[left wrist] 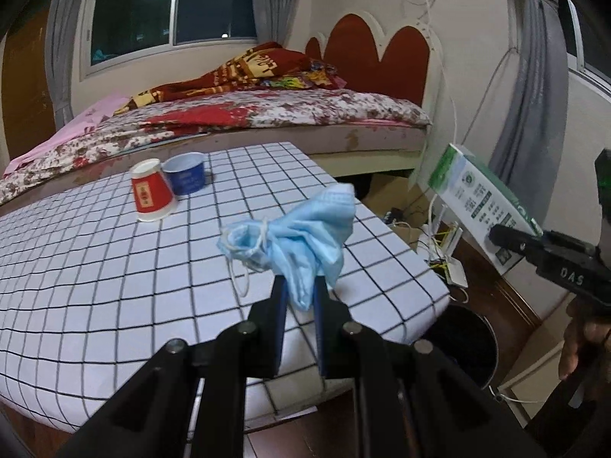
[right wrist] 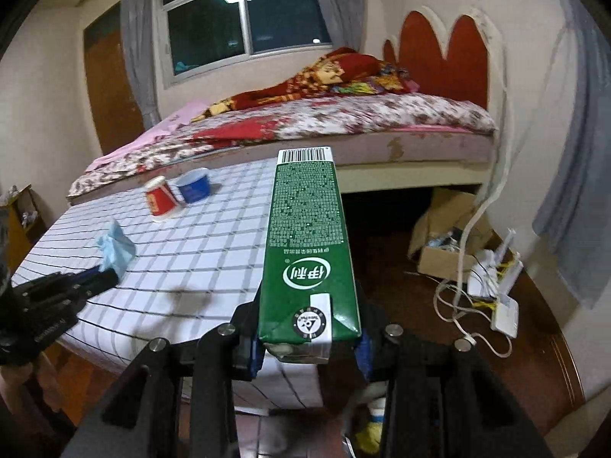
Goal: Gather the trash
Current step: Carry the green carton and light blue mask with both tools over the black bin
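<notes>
Trash is already in both grippers: the left gripper (left wrist: 299, 294) pinches a crumpled blue face mask (left wrist: 301, 229) above the checked table (left wrist: 114, 286), and the right gripper (right wrist: 309, 347) clamps a green milk carton (right wrist: 309, 244) by its base, off the table's edge. Both seem headed for the dark bin (left wrist: 464, 337) beside the table. A red cup (left wrist: 151, 196) and blue cup (left wrist: 186, 177) remain, touching.

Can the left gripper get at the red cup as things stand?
Probably not yet. The left gripper is shut on the blue face mask, so its jaws are taken. The path over the checked table to the red cup, upside down beside the blue cup, looks free.
</notes>
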### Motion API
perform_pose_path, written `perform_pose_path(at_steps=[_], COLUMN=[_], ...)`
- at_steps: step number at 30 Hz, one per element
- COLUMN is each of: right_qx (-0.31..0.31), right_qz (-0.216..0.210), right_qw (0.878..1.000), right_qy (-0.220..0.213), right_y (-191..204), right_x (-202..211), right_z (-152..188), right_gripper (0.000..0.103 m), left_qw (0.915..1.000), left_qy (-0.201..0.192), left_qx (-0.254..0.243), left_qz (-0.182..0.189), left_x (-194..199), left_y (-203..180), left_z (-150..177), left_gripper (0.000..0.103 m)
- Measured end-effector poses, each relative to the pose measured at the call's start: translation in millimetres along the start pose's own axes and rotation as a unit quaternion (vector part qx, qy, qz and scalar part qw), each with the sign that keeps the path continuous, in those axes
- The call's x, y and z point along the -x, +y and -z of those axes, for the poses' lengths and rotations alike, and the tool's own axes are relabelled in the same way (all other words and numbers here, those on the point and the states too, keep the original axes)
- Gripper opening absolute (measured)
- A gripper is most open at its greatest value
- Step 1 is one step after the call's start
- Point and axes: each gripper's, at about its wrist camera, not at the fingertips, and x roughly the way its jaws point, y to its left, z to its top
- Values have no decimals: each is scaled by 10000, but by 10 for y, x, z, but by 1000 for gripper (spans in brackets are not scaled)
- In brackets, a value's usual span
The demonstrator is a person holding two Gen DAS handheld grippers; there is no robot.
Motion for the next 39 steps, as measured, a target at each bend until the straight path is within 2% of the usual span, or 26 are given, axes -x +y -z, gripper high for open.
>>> perform_pose_path(at_steps=[6, 22, 34, 39], right_qx=[-285, -432, -320, -428], right_qz=[227, 764, 1032, 1097], right_qw=[9993, 9955, 9918, 9872], right_qy=[90, 353, 689, 1078], right_y=[-299, -882, -1179, -1362], right_x=[61, 253, 389, 362], right_z=[215, 596, 860, 1128], right_gripper=[39, 39, 39, 39], left_qw=[9997, 9936, 9810, 9739], left_qy=[39, 292, 818, 1116], left_qx=[-132, -751, -1040, -1173], left_qz=[209, 788, 1419, 1589], left_x=[-30, -164, -401, -621], left_y=[-323, -1184, -1741, -1918], left_z=[41, 197, 453, 582], left_gripper=[14, 14, 14, 14])
